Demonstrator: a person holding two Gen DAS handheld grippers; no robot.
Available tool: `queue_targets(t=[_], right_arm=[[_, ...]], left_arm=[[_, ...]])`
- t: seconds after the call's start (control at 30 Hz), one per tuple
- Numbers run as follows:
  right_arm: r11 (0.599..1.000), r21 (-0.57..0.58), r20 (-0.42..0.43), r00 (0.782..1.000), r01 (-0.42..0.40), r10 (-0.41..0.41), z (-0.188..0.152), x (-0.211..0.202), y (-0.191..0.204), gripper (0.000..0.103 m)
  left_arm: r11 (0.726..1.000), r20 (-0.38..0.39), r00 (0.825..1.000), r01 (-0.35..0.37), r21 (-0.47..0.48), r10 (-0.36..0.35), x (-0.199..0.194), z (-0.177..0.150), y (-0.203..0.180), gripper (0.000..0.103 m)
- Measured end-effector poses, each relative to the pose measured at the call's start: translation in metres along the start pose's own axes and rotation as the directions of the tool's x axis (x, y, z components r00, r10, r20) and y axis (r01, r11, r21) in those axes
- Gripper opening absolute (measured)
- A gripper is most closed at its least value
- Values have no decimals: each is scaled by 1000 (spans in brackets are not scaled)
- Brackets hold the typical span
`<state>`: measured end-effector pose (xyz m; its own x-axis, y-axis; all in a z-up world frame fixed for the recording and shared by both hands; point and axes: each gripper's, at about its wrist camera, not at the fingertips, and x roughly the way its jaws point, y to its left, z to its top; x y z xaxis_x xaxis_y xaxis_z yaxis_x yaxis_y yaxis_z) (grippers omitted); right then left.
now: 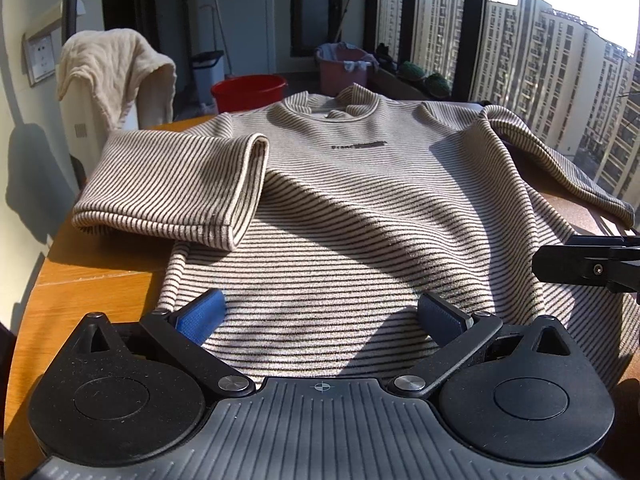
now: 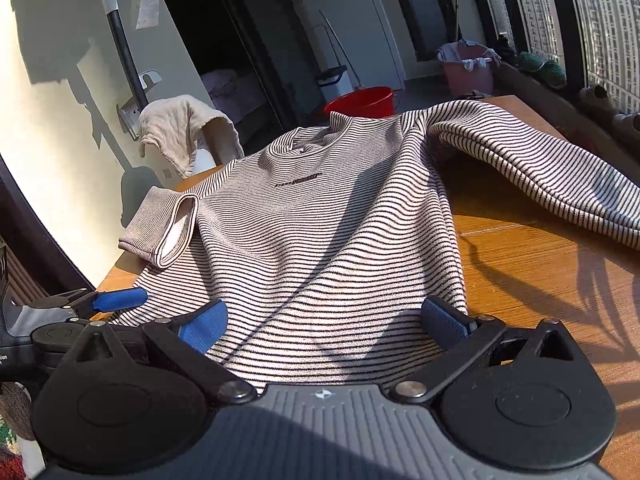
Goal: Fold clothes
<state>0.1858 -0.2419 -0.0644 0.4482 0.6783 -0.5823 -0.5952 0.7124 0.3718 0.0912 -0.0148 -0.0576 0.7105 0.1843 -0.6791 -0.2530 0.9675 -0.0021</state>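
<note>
Left gripper (image 1: 320, 312) hovers with blue pads spread wide over the hem of a striped sweater (image 1: 360, 200); right gripper (image 2: 324, 316) likewise spread; sweater lies face-up on a wooden table (image 2: 540, 280), one sleeve folded inward.

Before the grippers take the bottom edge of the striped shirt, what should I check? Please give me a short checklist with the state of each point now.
1. Left gripper open over the hem: ok, its fingers are spread wide.
2. Right gripper open over the hem: ok, also spread wide.
3. Striped shirt lies front up on the table: ok, collar on the far side.
4. Left sleeve folded in: ok, its cuff end lies on the body.
5. Right sleeve folded in: not ok, it lies out on the bare wood.
6. Hem lies flat: cannot tell, the grippers hide it.
</note>
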Motion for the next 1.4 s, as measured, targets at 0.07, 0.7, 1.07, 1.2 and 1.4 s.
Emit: queue_targets(t=[0.07,0.7,1.07,1.2,1.4], right_arm=[[1000,-2,-8,1000,-3,3,-9,-11,1,103],[984,-172,-29,998,47,-53,-53,-49,29,103],[913,405,125,992,-57,7,-1,-114,-107,97],[653,754,123,992,-77,-25,-13,-136,-205,76],[286,951,112,993,-116,32,-53,-103,-272,66]], left_arm=[[1000,-17,1000,16,12,-16,-9,-6,-1,103],[996,-99,993,67,55,-61,-38,-24,-3,103],[997,-86,994,70,38,-67,-43,-30,-6,103],[997,-91,994,70,14,-68,-42,-27,-5,103],[968,-98,977,172,-180,-192,-43,0,7,103]])
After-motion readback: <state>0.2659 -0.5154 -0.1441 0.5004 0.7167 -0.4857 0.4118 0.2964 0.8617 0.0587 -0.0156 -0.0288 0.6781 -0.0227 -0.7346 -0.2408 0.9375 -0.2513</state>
